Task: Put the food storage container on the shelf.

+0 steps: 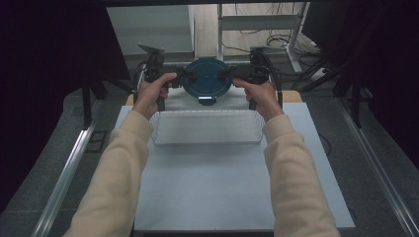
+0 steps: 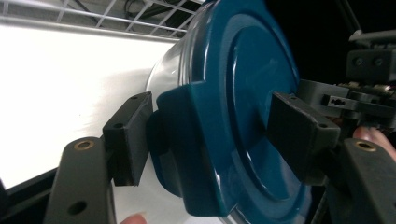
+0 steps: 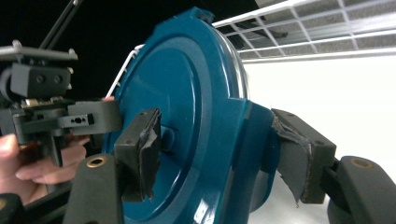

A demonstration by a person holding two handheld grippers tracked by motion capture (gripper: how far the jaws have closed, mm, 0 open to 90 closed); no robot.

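Note:
A round container with a dark blue lid point(image 1: 207, 77) hangs in the air over the far side of the table, above the back of a white wire basket point(image 1: 163, 134). My left gripper point(image 1: 186, 74) clamps its left latch tab and my right gripper point(image 1: 228, 74) clamps the opposite tab. In the left gripper view, the left gripper point(image 2: 215, 135) has one jaw on the lid's top and one under the tab of the blue lid point(image 2: 247, 70). From the right gripper view, the right gripper point(image 3: 222, 154) grips the lid point(image 3: 177, 93) the same way, with torn padding on one jaw.
The wire basket sits on a white tabletop point(image 1: 212, 187) with bare room in front of it. Basket wires point(image 3: 327, 23) run behind the container. Dark curtains stand on both sides, and a metal frame and cables point(image 1: 276, 39) lie beyond the table.

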